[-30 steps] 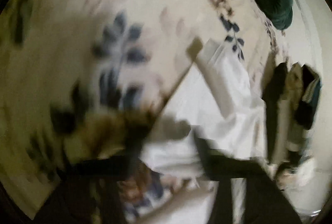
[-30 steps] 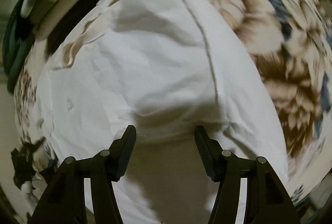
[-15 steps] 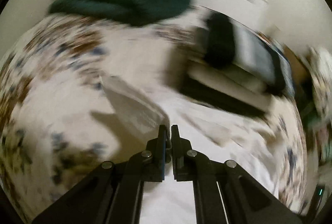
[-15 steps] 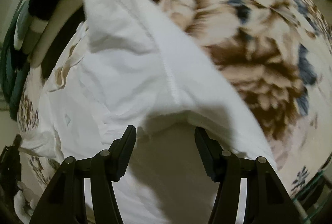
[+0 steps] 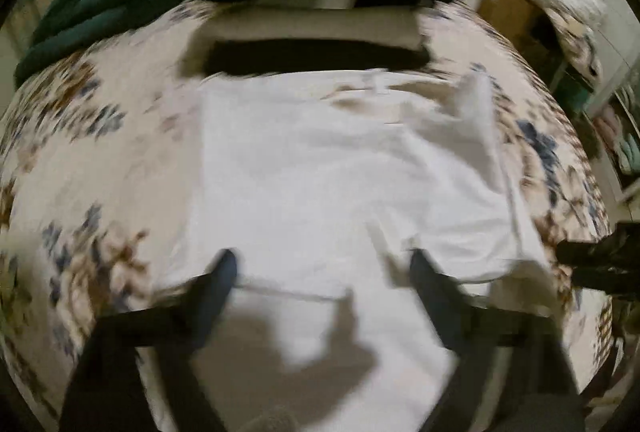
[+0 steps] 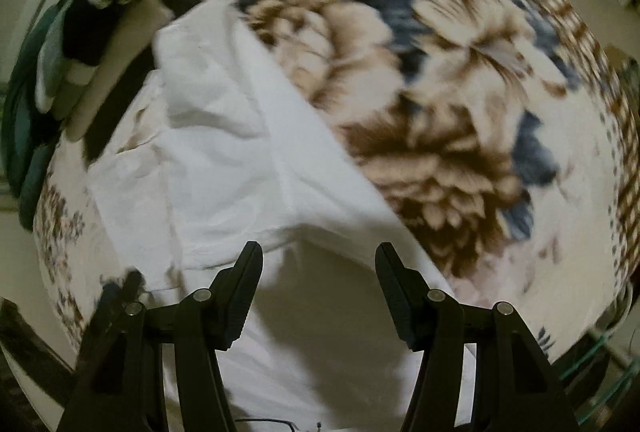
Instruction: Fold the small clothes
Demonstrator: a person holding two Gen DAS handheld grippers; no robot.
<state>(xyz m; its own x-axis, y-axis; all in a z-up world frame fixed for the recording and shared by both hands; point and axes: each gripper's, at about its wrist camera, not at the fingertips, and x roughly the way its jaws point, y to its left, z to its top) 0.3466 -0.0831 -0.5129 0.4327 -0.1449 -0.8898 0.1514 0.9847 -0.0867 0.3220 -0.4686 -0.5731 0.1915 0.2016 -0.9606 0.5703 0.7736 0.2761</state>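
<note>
Lying flat on the flowered bedspread point(image 5: 100, 159), the white garment point(image 5: 320, 171) fills the centre, with its raised fold at two o'clock. Left gripper point(image 5: 322, 272) jaws are opening with nothing pinched; right gripper point(image 6: 318, 260) stands half-wide, empty. Soft, light, limp cloth: pinch a hem corner.

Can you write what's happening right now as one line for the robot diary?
step: folding white garment | left tool: opening, nothing pinched | right tool: open over garment | surface: floral blanket
</note>
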